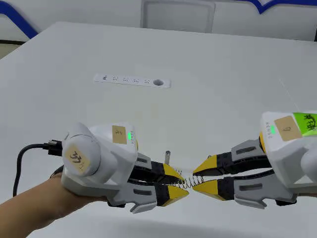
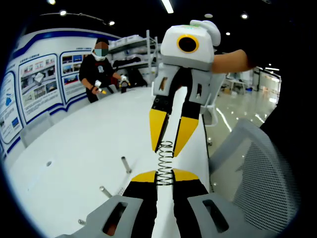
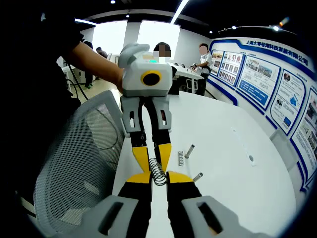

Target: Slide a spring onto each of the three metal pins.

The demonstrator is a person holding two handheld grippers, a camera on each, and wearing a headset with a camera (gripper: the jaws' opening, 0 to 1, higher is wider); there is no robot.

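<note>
— Biggest first?
— White table (image 1: pixel 213 74), wide and mostly bare. Power strip (image 1: pixel 132 80) flat toward the far side, well apart from the work.

— And the tools?
— Left gripper (image 1: pixel 182 184) and right gripper (image 1: pixel 197 179) nose to nose over the near part of the table. Both pinched almost closed, each on one end of the same spring (image 1: pixel 190 182).

— So carried between the two, off the surface?
— Looks that way. Clearest in the left gripper view: a coil running from one pair of yellow tips straight to the other.

— Pins?
— Pins (image 2: pixel 126 164) standing on the table beside the jaws, near the spring but not touching it. Too small to tell whether any already wears a coil.

— Step in hand?
— Probably squaring up or regripping the spring before threading; not yet over a pin.

— Next move?
— Likely release with one side and keep hold with the other. Then tip the coil upright above a pin, line the open end up with the top, and lower gently. Worth keeping the pinch light to avoid crushing or bending the coil.
</note>
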